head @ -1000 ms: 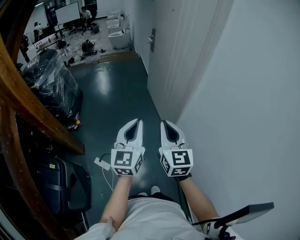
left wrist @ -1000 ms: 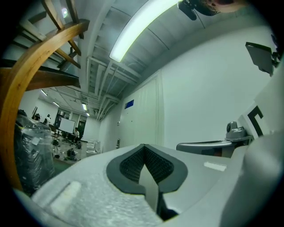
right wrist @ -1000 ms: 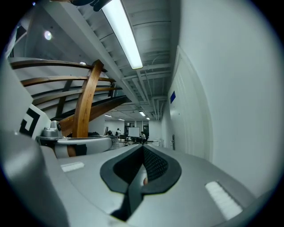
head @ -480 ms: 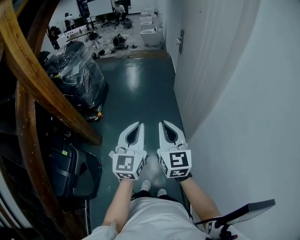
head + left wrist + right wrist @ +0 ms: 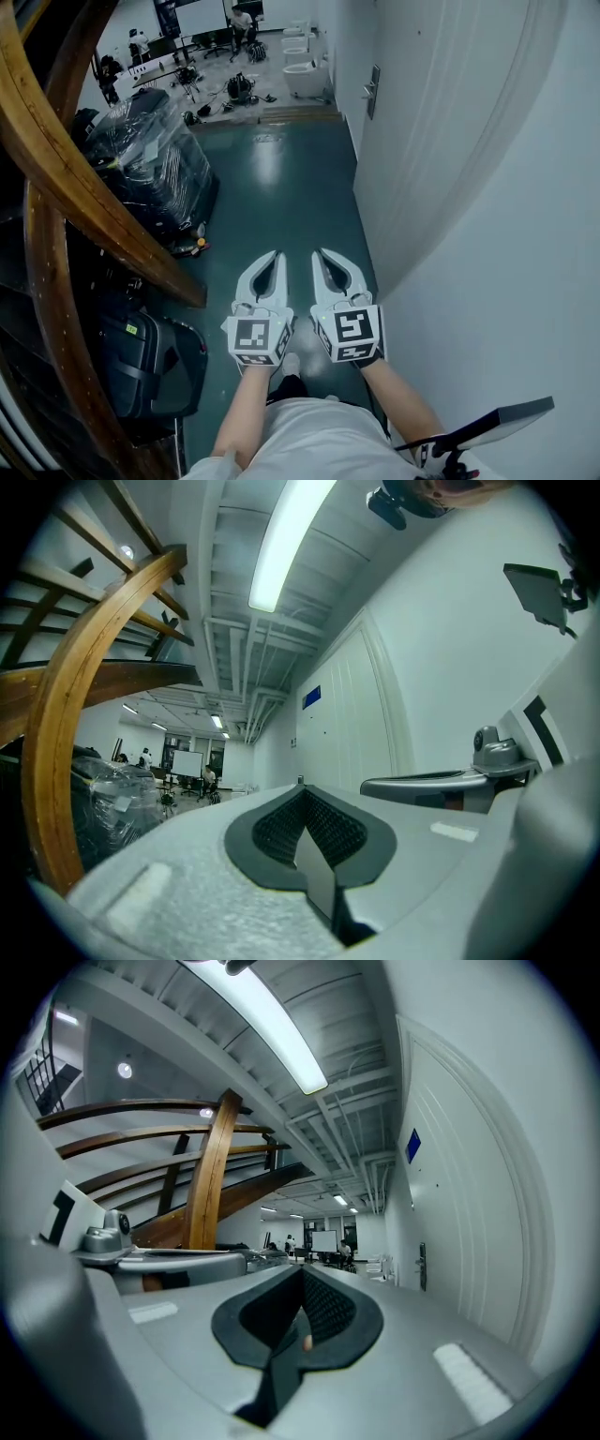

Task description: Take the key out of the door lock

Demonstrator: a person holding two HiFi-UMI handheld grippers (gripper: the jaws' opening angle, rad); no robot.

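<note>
Both grippers clenched and empty in a corridor.
The left gripper and right gripper are side by side above the green floor. The door lock is well ahead on the white door; its key is too small to make out.

Floor: glossy dark teal. Door, two o'clock: white. Beam, nine o'clock: brown wood grain. Left gripper and right gripper: white, black-and-white square markers.
</note>
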